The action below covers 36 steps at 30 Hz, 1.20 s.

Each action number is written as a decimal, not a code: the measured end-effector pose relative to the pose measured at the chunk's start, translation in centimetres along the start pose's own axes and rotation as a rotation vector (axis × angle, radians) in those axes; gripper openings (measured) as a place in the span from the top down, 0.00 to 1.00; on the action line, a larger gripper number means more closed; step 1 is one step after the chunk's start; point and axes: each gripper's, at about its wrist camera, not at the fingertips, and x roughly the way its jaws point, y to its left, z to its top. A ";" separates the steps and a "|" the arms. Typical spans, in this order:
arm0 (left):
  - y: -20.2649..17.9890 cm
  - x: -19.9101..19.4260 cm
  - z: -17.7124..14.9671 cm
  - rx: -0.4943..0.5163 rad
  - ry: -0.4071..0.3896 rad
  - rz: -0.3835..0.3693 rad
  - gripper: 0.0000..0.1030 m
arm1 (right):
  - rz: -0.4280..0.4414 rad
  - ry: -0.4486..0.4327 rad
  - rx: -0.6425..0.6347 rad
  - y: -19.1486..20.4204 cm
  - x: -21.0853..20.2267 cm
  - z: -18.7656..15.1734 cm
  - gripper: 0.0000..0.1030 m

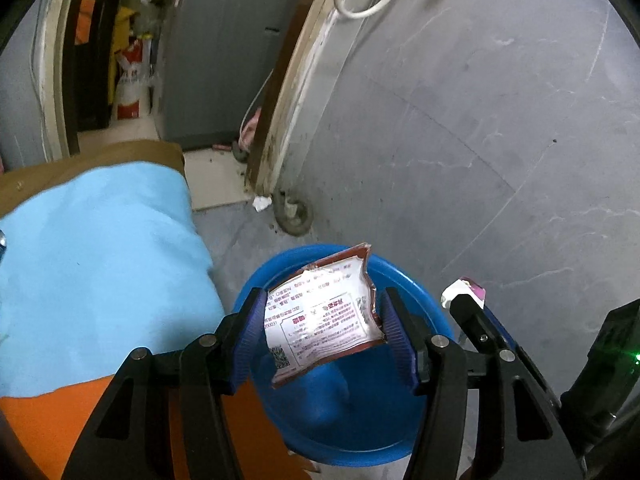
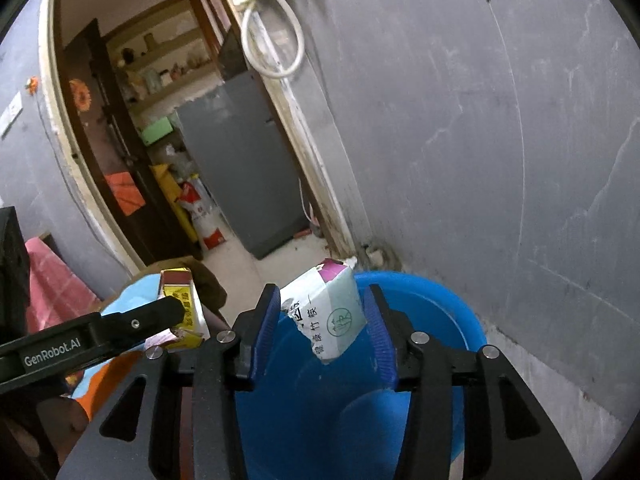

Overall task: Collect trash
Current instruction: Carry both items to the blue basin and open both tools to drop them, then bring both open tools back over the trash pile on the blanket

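A crumpled red-and-white printed packet [image 1: 320,320] sits between the blue pads of my left gripper [image 1: 323,294], which is shut on it above a blue plastic basin [image 1: 256,280] on the floor. In the right wrist view that packet [image 2: 184,300] shows its yellow side at the left gripper's tip. My right gripper [image 2: 323,289] hangs over the same basin [image 2: 440,292]. A torn white-and-green carton [image 2: 332,316] with a purple corner stands tilted between its pads, with a thin gap on each side. The carton's end [image 1: 464,288] also shows at the right edge of the left wrist view.
A light blue cloth [image 1: 100,260] with an orange patch covers furniture left of the basin. A grey wall [image 1: 480,120] rises close behind it. An open doorway leads to a grey cabinet [image 1: 216,60]. A scrap of white paper [image 1: 262,202] lies at the door frame's foot.
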 end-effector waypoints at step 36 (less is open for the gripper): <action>8.5 -20.4 -7.1 -0.036 -0.600 0.409 0.02 | 0.223 -0.416 -0.218 10.3 -6.7 0.2 0.00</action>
